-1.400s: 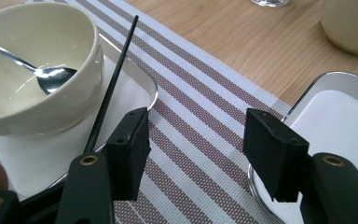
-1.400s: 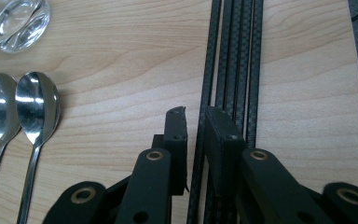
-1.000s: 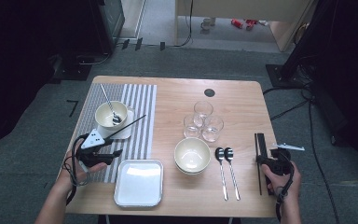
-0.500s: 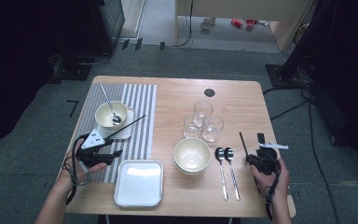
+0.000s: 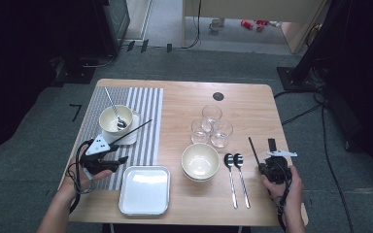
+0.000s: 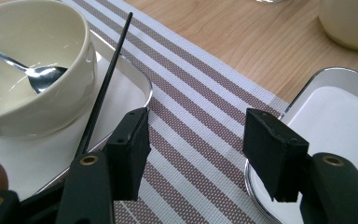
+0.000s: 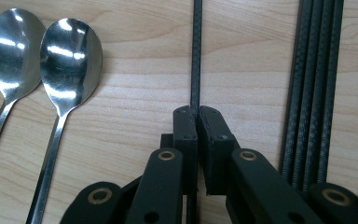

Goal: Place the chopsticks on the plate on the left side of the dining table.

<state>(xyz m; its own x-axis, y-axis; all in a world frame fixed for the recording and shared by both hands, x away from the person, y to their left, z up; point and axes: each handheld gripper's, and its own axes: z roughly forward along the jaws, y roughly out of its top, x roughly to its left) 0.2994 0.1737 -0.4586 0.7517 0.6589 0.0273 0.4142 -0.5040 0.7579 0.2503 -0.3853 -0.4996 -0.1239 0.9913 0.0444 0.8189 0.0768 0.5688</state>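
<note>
My right gripper is shut on a black chopstick near the table's right edge; its jaws have just been closing on it. The chopstick points away and slightly left. Further black chopsticks lie just right of it. My left gripper is open above the striped placemat, with nothing between its jaws. Another black chopstick runs along the outside of its left jaw, over the small white tray.
A cream bowl with a spoon in it sits on the small tray. A square white tray is at the front, stacked cream bowls at the centre, three glasses behind them. Two spoons lie left of my right gripper.
My right gripper has moved left away from the chopstick pile, carrying one chopstick that now angles up and left. The left gripper has stayed still.
</note>
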